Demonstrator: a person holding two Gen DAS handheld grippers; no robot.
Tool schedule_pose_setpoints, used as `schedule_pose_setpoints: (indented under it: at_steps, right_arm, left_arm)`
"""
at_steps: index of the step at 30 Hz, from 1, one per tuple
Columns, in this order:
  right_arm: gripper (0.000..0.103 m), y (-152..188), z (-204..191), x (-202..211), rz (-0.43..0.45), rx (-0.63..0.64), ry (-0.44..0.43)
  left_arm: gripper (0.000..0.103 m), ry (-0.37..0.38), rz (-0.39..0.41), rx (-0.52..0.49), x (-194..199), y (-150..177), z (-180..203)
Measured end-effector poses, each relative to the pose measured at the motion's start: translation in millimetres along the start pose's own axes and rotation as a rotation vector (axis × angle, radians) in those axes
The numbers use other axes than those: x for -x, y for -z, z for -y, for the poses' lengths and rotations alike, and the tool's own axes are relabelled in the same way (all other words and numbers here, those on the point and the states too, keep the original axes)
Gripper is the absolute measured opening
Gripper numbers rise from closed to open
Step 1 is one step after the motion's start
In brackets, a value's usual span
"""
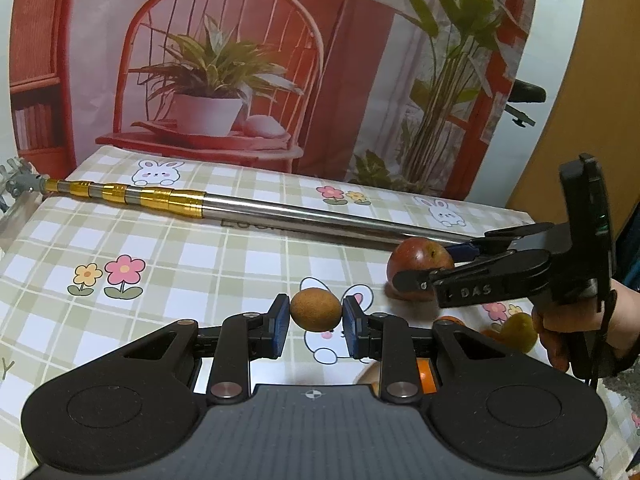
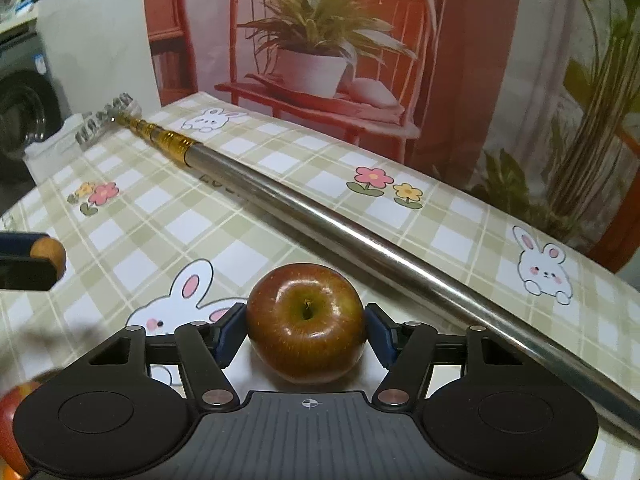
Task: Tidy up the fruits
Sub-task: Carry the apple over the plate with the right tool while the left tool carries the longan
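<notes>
My left gripper [image 1: 316, 316] is shut on a small brown kiwi-like fruit [image 1: 316, 309], held above the checked tablecloth [image 1: 180, 264]. My right gripper [image 2: 306, 322] is shut on a dark red apple [image 2: 306, 320], stem hollow facing the camera, just over the cloth. In the left wrist view the right gripper [image 1: 424, 268] and its apple [image 1: 420, 258] are at the right, near the metal pole. In the right wrist view the left gripper's fingertip with the brown fruit [image 2: 50, 256] shows at the left edge.
A telescopic steel pole [image 1: 280, 212] with gold bands lies across the table's far side [image 2: 360, 236]. Orange and green fruits [image 1: 516, 332] lie by the right hand. Another red fruit [image 2: 12, 408] sits at the lower left. A printed backdrop stands behind the table.
</notes>
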State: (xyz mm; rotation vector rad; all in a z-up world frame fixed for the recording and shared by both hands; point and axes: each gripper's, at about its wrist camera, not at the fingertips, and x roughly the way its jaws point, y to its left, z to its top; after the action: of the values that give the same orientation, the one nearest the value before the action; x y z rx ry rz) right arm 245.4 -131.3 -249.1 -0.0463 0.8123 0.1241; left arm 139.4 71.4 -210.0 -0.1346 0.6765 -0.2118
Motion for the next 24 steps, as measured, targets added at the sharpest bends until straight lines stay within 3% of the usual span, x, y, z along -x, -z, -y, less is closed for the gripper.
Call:
schedule_pose_setpoints:
  at_steps: [10, 24]
  right_arm:
    - [0.059, 18.2, 5.8, 75.0, 0.141, -0.149, -0.065]
    - [0.059, 84.2, -16.2, 148.1, 0.247, -0.307, -0.13]
  left_arm:
    - [0.03, 0.037, 0.011, -0.039, 27.9, 7.8, 20.4]
    - [0.03, 0.119, -0.048, -0.151, 65.0, 47.0, 59.4]
